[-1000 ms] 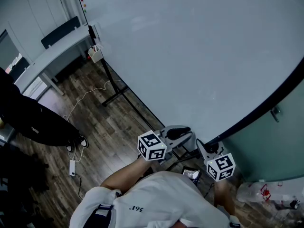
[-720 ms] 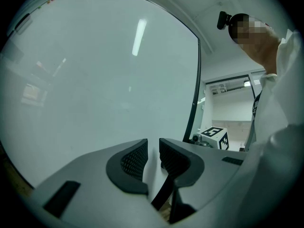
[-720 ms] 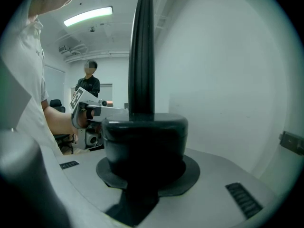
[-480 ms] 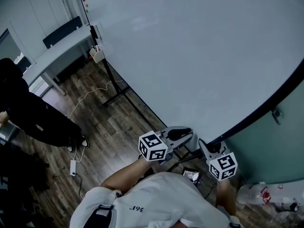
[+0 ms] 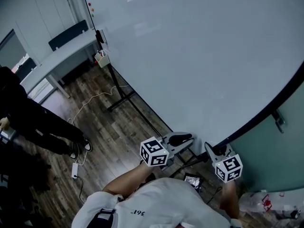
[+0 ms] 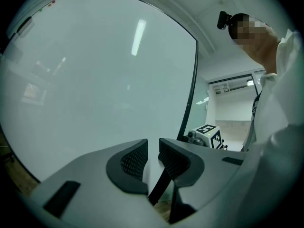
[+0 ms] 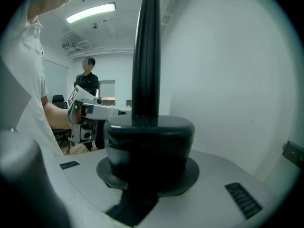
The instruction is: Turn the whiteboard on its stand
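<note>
Whiteboard [image 5: 199, 56] surface fills most of the head view, tilted on its stand [image 5: 121, 93], and its top and right side are cut off by the picture's edge. Only the lower black frame shows, running down toward the two tools. The left hand-held gripper [image 5: 182, 137] sits at that lower edge. In its own view the jaws are drawn in to a narrow slit, and the black frame passes through the slit deep between them, so it is clamped on the board's edge. Pale board shows between the pad tips, and whether the tips themselves press cannot be made out. The right hand-held gripper [image 5: 209, 149] is just beside it, nearer the board's corner. In its view the dark pads are closed together on the frame, which rises as a thick black bar straight out of them and hides most of what is behind.

The stand's foot lies on the wood floor [image 5: 109, 132], and its far part is hidden behind the board. A small box [image 5: 100, 59] hangs on the upright, too small to read. A pale tabletop [image 5: 66, 49] stands beyond it. A person in dark clothes [image 5: 33, 120] is partly cut off at the left edge, with a white power strip [image 5: 74, 170] near their feet.
</note>
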The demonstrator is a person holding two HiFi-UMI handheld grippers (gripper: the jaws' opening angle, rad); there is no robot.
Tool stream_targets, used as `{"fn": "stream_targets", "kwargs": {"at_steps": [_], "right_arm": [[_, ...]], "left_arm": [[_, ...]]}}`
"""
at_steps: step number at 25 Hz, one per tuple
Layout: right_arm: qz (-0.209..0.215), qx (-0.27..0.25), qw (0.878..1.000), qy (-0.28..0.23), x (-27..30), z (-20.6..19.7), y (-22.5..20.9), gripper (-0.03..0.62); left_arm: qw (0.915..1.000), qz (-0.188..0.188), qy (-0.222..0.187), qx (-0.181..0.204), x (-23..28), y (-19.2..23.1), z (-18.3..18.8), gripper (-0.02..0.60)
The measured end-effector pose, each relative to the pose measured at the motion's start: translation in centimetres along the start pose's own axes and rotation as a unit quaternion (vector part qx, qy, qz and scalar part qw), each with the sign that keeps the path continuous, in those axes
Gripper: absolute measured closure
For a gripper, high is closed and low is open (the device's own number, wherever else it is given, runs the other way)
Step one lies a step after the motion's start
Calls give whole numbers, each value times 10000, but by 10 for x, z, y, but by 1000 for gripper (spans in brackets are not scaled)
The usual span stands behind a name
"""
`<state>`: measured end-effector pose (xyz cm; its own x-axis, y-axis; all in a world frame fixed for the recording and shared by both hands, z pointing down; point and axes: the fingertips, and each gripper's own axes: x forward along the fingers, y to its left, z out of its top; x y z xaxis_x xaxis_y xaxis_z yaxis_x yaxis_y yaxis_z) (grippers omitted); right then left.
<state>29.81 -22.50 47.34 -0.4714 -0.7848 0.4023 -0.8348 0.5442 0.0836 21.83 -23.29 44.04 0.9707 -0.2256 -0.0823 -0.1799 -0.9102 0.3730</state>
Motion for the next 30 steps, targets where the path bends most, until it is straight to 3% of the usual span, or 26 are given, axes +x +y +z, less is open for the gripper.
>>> {"fn": "stream_targets", "kwargs": {"at_steps": [30], "right_arm": [[220,-340,9992,-76,21,26,-34,468]], "left_arm": [[9993,368,-83,-71,-22,20,-4,517]]}}
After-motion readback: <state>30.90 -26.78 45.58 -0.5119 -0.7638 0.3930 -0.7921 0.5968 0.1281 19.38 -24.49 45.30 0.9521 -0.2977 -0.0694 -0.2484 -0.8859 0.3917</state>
